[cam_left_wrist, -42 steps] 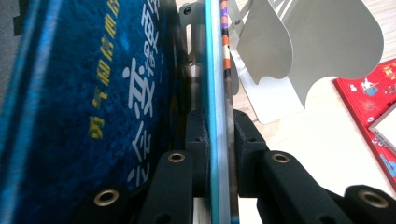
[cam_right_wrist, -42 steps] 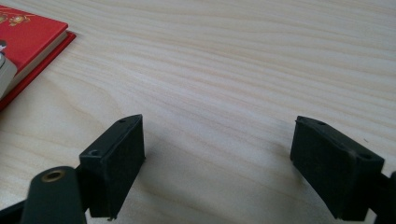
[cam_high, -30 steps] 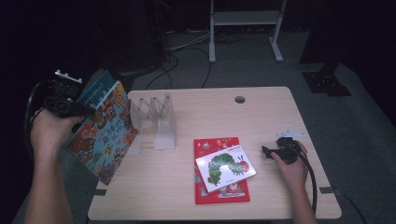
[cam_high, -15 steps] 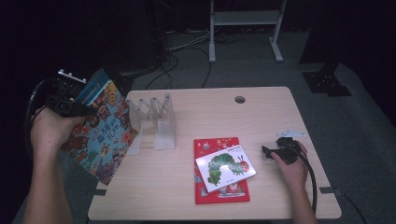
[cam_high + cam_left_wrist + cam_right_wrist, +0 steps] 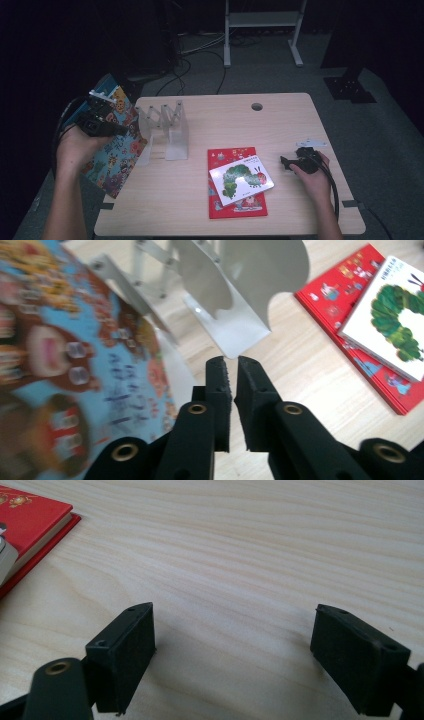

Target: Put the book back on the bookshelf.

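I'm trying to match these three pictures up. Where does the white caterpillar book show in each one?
High view: the white caterpillar book lies right of centre, atop the red book.
Left gripper view: it lies at the right edge, again on the red book.
Right gripper view: a pale sliver at the left edge atop the red book may be it.
Shared landmark: the red book.

Small book [image 5: 241,178] on larger book [image 5: 235,182] — rack [image 5: 167,131] to their left.
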`<state>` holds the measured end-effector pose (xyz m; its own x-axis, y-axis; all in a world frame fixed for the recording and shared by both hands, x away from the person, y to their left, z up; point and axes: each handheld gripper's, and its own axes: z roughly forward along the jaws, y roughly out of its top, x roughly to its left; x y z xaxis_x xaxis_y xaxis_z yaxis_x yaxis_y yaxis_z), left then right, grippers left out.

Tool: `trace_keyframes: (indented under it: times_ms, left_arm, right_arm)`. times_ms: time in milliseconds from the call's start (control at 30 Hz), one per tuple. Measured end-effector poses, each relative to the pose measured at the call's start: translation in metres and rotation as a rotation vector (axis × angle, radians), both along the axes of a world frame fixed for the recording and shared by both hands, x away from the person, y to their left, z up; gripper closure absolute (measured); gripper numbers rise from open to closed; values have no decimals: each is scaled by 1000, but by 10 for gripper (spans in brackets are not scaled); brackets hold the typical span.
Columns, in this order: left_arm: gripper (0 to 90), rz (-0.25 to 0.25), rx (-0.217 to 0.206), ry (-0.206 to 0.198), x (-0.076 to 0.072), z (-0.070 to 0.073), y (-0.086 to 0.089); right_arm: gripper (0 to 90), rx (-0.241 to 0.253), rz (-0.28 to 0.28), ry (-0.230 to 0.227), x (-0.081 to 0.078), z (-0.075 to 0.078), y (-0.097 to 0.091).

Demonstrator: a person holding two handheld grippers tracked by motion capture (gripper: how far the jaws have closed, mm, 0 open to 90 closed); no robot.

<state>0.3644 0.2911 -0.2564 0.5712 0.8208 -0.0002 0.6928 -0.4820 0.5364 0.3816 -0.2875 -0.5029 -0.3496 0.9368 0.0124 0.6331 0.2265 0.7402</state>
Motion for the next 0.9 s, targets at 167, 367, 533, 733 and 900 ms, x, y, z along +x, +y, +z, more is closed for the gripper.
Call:
trace_keyframes:
  times_ms: [167,367,533,733,900]
  left_arm:
    - [738,-56,-10,11,0,-20,-14]
    - [642,-126,-3,16,-1,-43,-26]
    - [591,-167,-10,50,-4,-68,-40]
    - [489,-171,-1,59,-7,-90,-54]
    - [437,-192,0,49,-9,-110,-64]
  right_arm:
    - [169,0,-6,0,-2,0,1]
    - [143,-1,-10,4,-2,0,3]
    - [169,-2,-5,1,-4,0,5]
    - [269,-1,5,-4,-7,1,7]
    - [326,1,27,15,-12,5,12]
